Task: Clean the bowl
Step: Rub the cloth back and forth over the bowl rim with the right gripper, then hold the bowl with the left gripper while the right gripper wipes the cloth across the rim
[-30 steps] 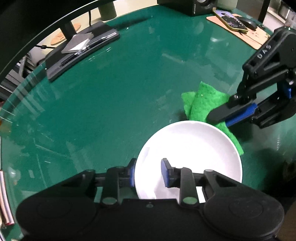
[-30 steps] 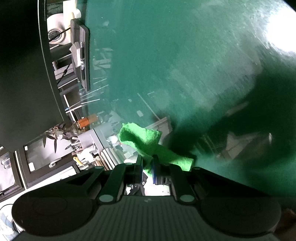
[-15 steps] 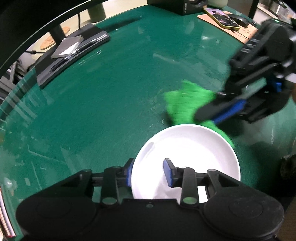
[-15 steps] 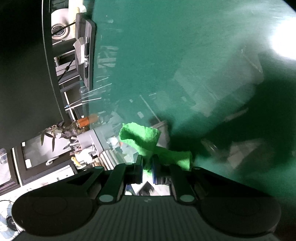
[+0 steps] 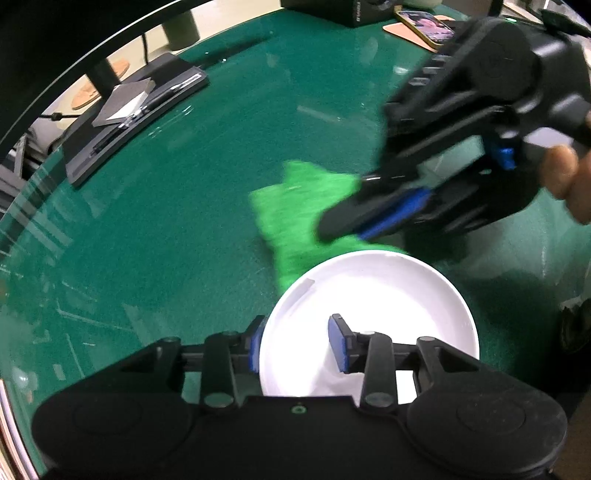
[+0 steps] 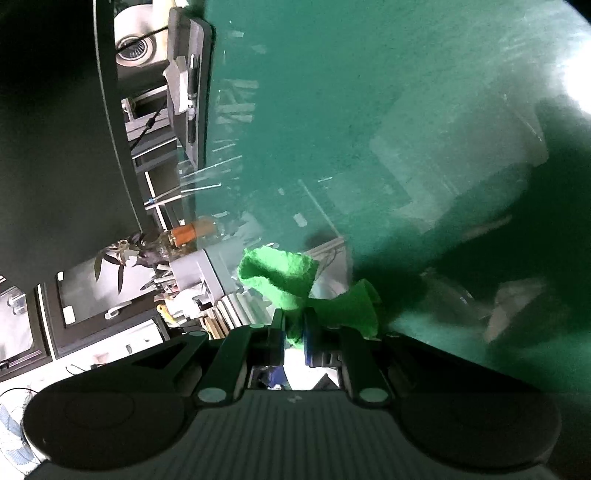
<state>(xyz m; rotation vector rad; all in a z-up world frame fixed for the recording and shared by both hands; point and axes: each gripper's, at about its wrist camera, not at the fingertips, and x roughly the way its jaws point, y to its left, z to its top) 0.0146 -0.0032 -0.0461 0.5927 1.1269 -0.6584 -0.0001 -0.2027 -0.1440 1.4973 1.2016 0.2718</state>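
A white bowl (image 5: 388,295) sits on the green table (image 5: 166,229), close below my left gripper (image 5: 295,343). That gripper straddles the bowl's near-left rim, one blue pad outside the wall and the other inside. The jaws stand a little apart from the wall and have been widening. My right gripper (image 5: 332,229) comes in from the right, shut on a bright green cloth (image 5: 295,206) that hangs just beyond the bowl's far rim. In the right wrist view the cloth (image 6: 280,273) bunches out ahead of the pinching right gripper (image 6: 293,332). The bowl is hidden in that view.
A black tray with papers and pens (image 5: 136,110) lies at the far left of the table. A phone on a brown mat (image 5: 424,22) and a black box (image 5: 332,7) sit at the far edge. A person's hand (image 5: 565,177) holds the right gripper.
The right gripper has carried the green cloth leftward along the bowl's far rim and looms larger now. The left jaws have spread slightly around the rim. The bowl stayed put.
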